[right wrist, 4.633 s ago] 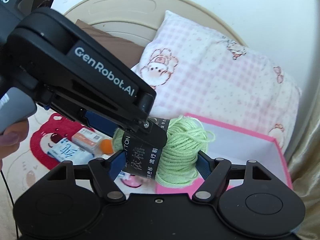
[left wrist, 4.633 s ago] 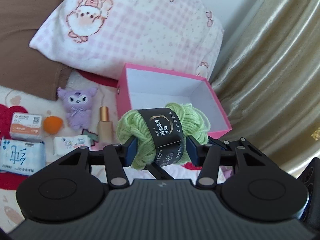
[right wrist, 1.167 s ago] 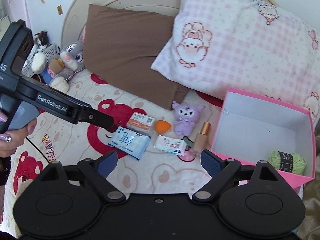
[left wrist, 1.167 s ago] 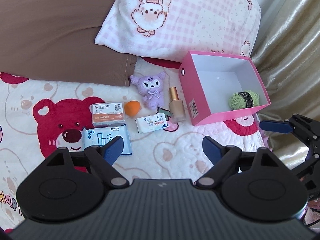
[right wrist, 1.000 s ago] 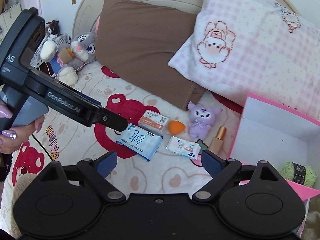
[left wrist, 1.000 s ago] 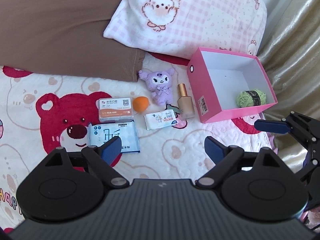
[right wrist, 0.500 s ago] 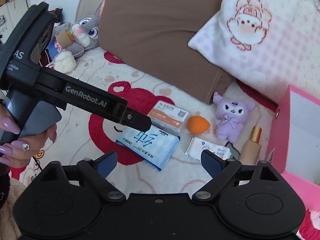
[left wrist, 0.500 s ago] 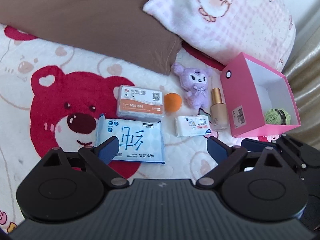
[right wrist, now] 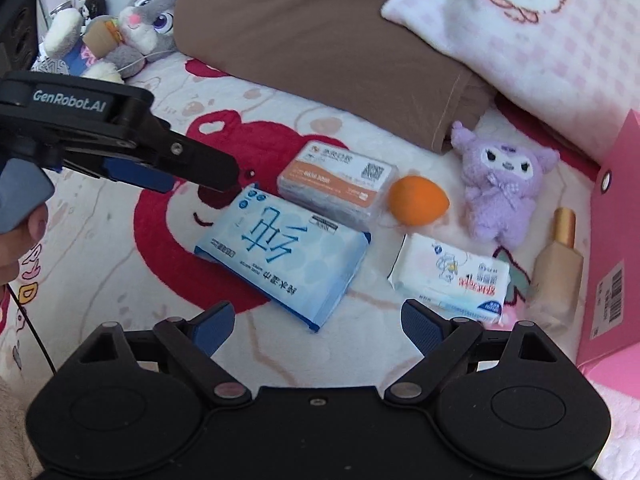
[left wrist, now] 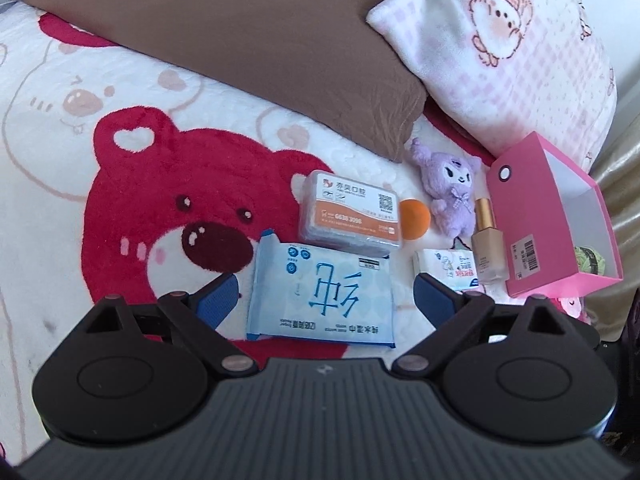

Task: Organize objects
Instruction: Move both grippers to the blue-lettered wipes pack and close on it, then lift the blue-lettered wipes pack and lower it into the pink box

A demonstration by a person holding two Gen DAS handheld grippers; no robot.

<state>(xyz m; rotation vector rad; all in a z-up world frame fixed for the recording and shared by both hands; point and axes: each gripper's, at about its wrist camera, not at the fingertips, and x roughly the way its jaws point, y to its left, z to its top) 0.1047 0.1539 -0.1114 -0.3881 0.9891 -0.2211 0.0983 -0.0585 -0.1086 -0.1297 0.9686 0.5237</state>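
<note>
My left gripper (left wrist: 326,295) is open and empty, low over the blue tissue pack (left wrist: 320,292), its pads on either side of the pack and apart from it. My right gripper (right wrist: 316,325) is also open and empty, just in front of the same blue pack (right wrist: 280,256) and a small white wipes pack (right wrist: 452,276). Behind them lie an orange-and-white box (right wrist: 336,180), an orange sponge (right wrist: 416,200), a purple plush (right wrist: 500,192) and a foundation bottle (right wrist: 558,268). The pink box (left wrist: 556,216) holds the green yarn (left wrist: 588,262).
A brown pillow (left wrist: 240,40) and a pink checked pillow (left wrist: 500,52) lie behind the items. A grey bunny plush (right wrist: 140,28) sits at the far left. One of the left gripper's fingers (right wrist: 180,160) reaches in from the left, held by a hand (right wrist: 16,240). Gold curtain (left wrist: 624,168) hangs right of the box.
Both grippers held the yarn earlier; it now lies in the pink box. Over the last second both open grippers sank toward the bed and shifted left, over the blue pack.
</note>
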